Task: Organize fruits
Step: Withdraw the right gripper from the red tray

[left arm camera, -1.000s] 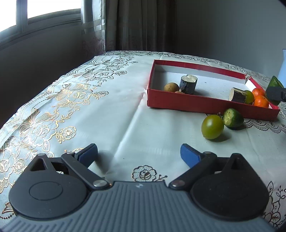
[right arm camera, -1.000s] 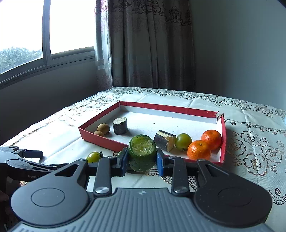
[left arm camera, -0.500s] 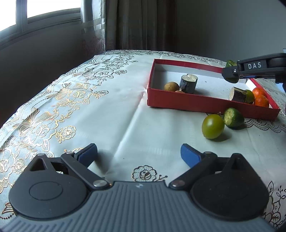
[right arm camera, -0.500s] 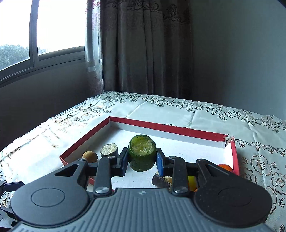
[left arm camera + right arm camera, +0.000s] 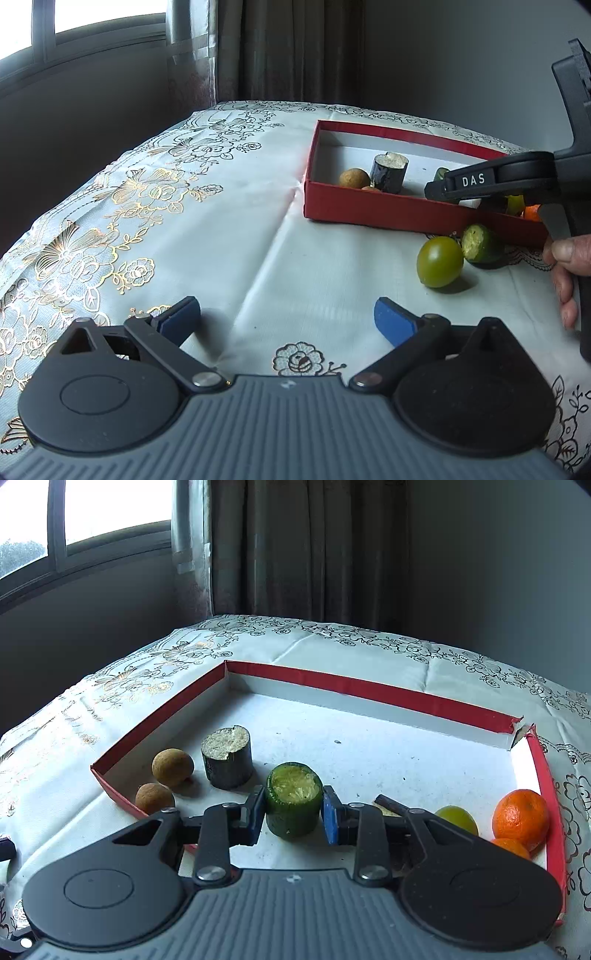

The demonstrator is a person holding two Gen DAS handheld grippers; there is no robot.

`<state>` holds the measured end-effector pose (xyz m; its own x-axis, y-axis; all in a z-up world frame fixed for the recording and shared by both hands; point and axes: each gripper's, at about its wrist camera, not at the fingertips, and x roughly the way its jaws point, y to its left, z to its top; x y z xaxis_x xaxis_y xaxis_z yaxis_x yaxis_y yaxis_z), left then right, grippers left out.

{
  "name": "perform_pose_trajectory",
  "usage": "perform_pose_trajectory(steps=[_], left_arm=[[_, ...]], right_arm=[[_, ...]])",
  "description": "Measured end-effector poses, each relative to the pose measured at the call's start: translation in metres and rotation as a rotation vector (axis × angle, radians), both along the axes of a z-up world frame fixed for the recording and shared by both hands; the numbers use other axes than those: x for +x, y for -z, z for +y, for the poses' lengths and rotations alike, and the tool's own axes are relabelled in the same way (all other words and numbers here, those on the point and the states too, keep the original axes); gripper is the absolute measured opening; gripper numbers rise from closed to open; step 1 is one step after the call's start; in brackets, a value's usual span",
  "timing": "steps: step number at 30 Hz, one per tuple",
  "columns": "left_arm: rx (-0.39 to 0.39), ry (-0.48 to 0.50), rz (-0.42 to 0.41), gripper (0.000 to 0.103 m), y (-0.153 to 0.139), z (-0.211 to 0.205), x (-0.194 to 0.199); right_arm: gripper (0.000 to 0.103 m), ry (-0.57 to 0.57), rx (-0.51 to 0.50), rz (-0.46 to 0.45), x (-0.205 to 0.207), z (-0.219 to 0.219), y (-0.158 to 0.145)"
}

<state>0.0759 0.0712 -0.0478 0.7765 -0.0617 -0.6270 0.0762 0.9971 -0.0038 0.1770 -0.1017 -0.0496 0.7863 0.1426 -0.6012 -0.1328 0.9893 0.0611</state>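
The step in hand is placing: the right claw [image 5: 293, 814] is holding a green stub [image 5: 293, 805] upright over the floor of the red box [image 5: 369, 690]. Its blue pads are sitting against or very near the stub's sides; whether the grip is slackening cannot be told. The stub looks to be resting on or just above the box floor.

Ahead and to the left of this claw are standing a dark stub [image 5: 227, 762] and two brown fruits [image 5: 173, 767]. To its right are lying a green fruit [image 5: 456, 818] and two oranges [image 5: 521, 814].

The left claw [image 5: 286, 321] is hovering wide open and empty over the worktop [image 5: 221, 240]. Ahead and to its right, outside the box and near its front wall, are lying a green ball [image 5: 439, 261] and a cut green piece [image 5: 480, 243].

Next move, as a judgement: open the right claw, withdraw without tipping the stub, then collect the two outside fruits.

The worktop is carrying a pale cloth with gold and black flower print, creased along its folds. Behind it are a grey wall, a dark curtain [image 5: 314, 546] and a window [image 5: 92, 517] at the left.
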Motion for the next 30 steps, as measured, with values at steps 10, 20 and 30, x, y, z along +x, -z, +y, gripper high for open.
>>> perform_pose_trajectory(steps=[10, 20, 30], left_arm=[[0.008, -0.005, 0.002, 0.102, 0.000, -0.001, 0.000], [0.003, -0.004, 0.008, 0.103, 0.000, -0.001, 0.001], [0.006, 0.139, -0.136, 0.103, -0.018, -0.037, -0.010]], right_arm=[[0.067, 0.020, 0.096, -0.106, -0.068, -0.037, -0.017], [0.082, 0.209, 0.062, -0.085, -0.135, -0.110, 0.008], [0.090, 0.223, 0.098, -0.091, -0.134, -0.113, 0.011]])
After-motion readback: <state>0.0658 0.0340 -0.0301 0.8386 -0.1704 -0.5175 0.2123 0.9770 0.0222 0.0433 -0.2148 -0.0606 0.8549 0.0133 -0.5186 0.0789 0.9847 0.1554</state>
